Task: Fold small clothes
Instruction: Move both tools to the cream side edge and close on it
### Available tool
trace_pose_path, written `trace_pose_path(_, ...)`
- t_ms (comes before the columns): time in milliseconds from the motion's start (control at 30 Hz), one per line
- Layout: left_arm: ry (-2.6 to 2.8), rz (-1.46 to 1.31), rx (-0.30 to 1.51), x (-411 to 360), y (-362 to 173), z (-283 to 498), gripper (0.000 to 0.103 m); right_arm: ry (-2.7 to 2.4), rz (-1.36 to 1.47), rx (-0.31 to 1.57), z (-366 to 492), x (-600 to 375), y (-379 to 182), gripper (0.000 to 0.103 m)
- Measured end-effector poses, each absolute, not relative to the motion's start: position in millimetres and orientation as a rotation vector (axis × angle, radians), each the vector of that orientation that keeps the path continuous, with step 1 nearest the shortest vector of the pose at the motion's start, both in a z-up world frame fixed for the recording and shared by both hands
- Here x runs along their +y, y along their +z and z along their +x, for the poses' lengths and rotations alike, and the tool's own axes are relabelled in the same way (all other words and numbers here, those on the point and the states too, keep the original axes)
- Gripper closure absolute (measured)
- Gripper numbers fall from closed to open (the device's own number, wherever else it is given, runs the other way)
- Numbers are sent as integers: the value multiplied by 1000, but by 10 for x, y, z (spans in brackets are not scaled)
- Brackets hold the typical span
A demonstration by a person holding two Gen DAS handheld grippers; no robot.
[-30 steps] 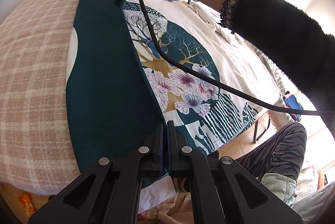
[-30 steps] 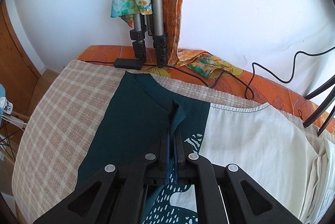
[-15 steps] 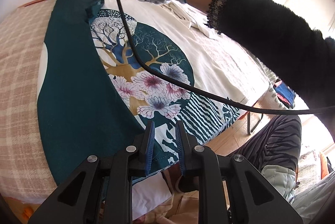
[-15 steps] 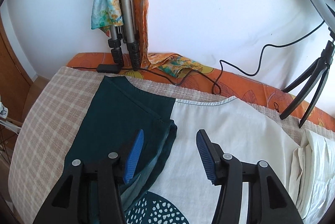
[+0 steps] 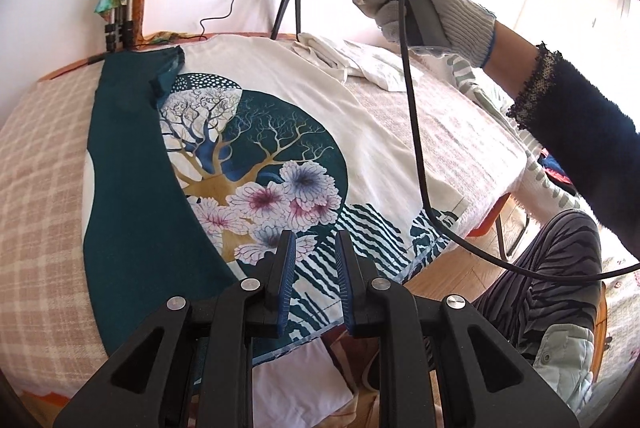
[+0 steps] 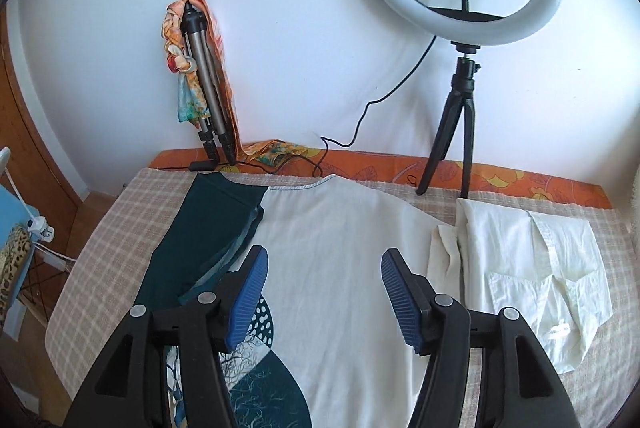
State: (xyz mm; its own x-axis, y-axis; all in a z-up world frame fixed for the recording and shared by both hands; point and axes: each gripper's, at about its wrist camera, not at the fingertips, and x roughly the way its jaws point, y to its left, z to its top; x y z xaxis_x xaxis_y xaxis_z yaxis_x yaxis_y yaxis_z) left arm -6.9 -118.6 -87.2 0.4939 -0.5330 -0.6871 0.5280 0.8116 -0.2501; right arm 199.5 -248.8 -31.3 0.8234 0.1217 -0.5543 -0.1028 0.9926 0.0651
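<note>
A white T-shirt with a teal tree-and-flower print [image 5: 280,132] lies flat on the checked table cover [image 5: 36,164]. Its dark teal left side [image 5: 132,188] is folded over the front. My left gripper [image 5: 316,248] is open and empty, raised above the shirt's bottom hem near the table's front edge. My right gripper [image 6: 324,260] is wide open and empty above the shirt's upper white part [image 6: 332,228]. In the left wrist view it is held high by a gloved hand [image 5: 420,0] over the far end.
A crumpled white shirt [image 6: 532,268] lies to the right of the T-shirt. A ring light on a tripod [image 6: 460,132] and a folded tripod with a scarf [image 6: 200,96] stand at the back wall. A black cable [image 5: 416,132] hangs across the shirt.
Both grippers were shut on the teal fold's edge, opened and let it go. Both have since lifted away, and the right one has opened wider.
</note>
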Motion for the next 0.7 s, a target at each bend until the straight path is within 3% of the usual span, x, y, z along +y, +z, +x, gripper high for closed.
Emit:
trace_pose_path(233,-700,6,833,-1681,-883,-132,84,64,119,560,1354,-3093,-233,37)
trace_pose_path(267,-713,9,834,-1774,-888,-149,82,59,130,558,1279,-3176,-246,37)
trace_pose_path(333,-745,22,827,-1963,-903,-183,66,59,160,552,1141,-3342,-266,36)
trace_pose_path(367,-757,37,822,-2060,-913,-202,65,55,172,548,1079,-3441,-287,36)
trace_pose_path(700,-842,248,812,-2877,-1143,-301,65,88,346,532,841,-4263,-508,36)
